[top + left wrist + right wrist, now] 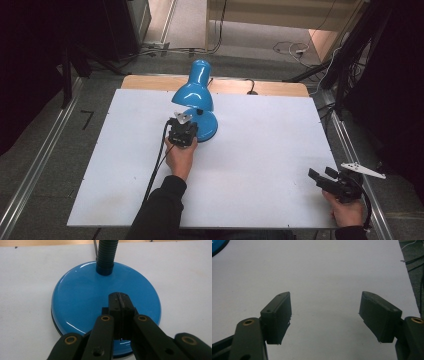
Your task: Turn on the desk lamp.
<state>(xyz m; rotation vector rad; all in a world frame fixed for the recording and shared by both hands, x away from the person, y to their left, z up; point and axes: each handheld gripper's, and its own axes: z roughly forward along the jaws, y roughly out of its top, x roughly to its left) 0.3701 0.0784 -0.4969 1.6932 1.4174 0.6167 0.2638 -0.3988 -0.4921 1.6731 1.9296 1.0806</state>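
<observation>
A blue desk lamp (196,90) stands on the white table (260,145), its shade bent forward over its round base (82,297). A ribbed dark neck (106,252) rises from the back of the base. My left gripper (182,131) hovers at the base's near edge. In the left gripper view its jaws (121,305) are pressed together over the base's top, with nothing held between them. My right gripper (325,176) is near the table's front right corner, its jaws (325,315) wide apart above bare table.
A wooden strip (150,81) borders the table's far edge. Cables (295,50) lie on the floor beyond. Metal rails (40,165) run along both sides. A black cable (156,167) trails from the left gripper along the forearm.
</observation>
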